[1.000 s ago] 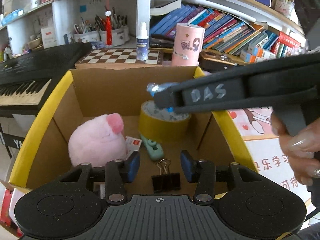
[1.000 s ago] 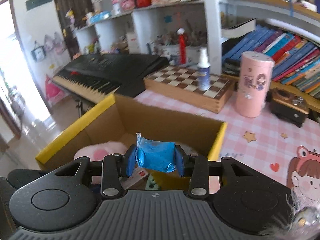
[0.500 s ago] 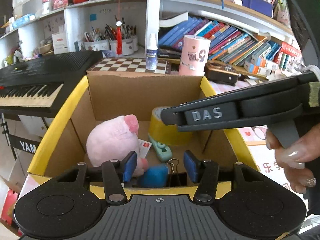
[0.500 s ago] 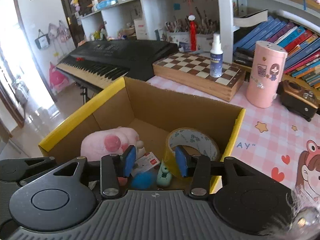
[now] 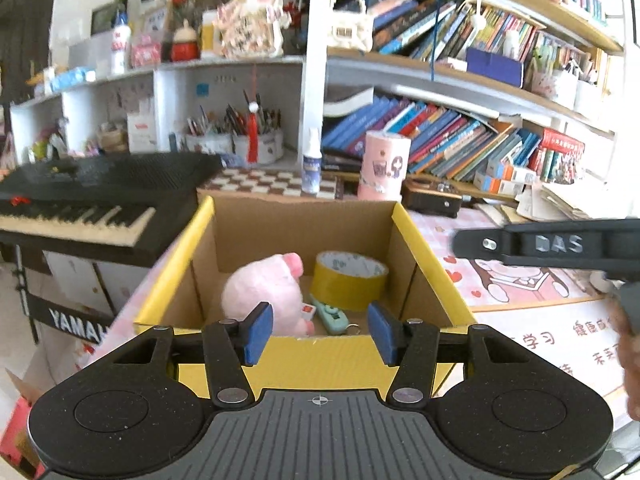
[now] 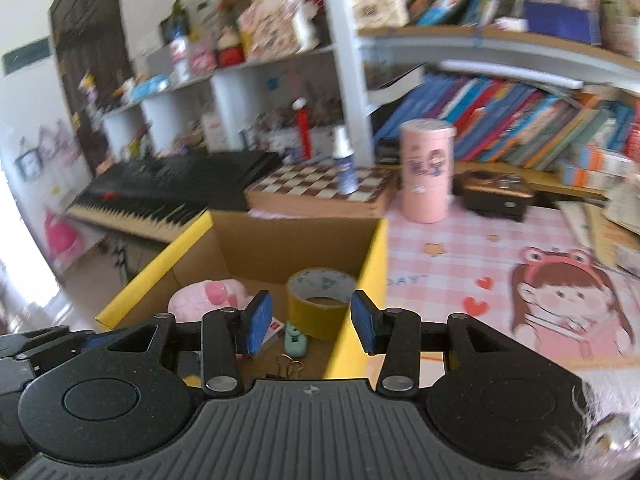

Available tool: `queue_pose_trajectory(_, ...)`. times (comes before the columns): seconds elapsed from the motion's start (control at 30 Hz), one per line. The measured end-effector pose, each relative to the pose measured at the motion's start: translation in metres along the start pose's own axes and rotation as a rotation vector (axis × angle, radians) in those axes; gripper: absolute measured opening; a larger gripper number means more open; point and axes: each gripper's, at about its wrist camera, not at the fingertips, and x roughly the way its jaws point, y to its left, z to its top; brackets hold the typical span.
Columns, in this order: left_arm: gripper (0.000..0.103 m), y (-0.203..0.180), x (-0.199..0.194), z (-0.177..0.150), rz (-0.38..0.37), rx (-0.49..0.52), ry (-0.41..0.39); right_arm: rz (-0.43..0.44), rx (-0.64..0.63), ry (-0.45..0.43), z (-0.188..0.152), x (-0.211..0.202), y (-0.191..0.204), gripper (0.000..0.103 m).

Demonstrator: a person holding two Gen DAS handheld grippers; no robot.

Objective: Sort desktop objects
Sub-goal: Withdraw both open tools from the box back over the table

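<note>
From the left wrist, the left claw [image 5: 318, 334] has just been opening and stands apart with nothing between its blue pads, above the near yellow rim of the cardboard box [image 5: 316, 354], where a pink plush toy [image 5: 266, 294], yellow tape roll [image 5: 349, 286] and green gadget [image 5: 330, 314] lie. From the right wrist, the right claw [image 6: 310, 328] gapes empty over the same box [image 6: 374, 264] on the pink checked counter [image 6: 460, 256], a binder clip [image 6: 289, 364] below.
</note>
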Motion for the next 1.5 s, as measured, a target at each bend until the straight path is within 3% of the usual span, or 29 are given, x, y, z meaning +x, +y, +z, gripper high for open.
queue_pose_trajectory(0.17,0.060,-0.004,-0.028,-0.014,0.008,0.050,-0.053,-0.106,0.041,-0.056,-0.028,-0.037,0.004,0.042)
queue_pose_trajectory(0.4,0.063,-0.003,-0.068,-0.044,-0.015,0.057,-0.063,-0.228,0.058,-0.075,-0.071,-0.081,0.017,0.042)
queue_pose_trajectory(0.7,0.066,-0.010,-0.100,-0.086,-0.059,0.047,-0.017,-0.295,0.071,-0.009,-0.130,-0.127,0.041,0.041)
queue_pose_trajectory(0.93,0.067,-0.009,-0.110,-0.098,-0.076,0.020,0.015,-0.328,0.049,0.012,-0.159,-0.149,0.055,0.042)
queue_pose_trajectory(1.07,0.072,-0.008,-0.110,-0.104,-0.089,0.002,0.040,-0.353,0.062,0.016,-0.166,-0.156,0.056,0.048)
queue_pose_trajectory(1.33,0.080,-0.010,-0.113,-0.106,-0.042,0.011,0.039,-0.400,0.085,0.015,-0.173,-0.165,0.051,0.059)
queue_pose_trajectory(1.5,0.083,-0.014,-0.111,-0.107,-0.024,0.024,0.060,-0.399,0.093,0.021,-0.175,-0.167,0.048,0.076)
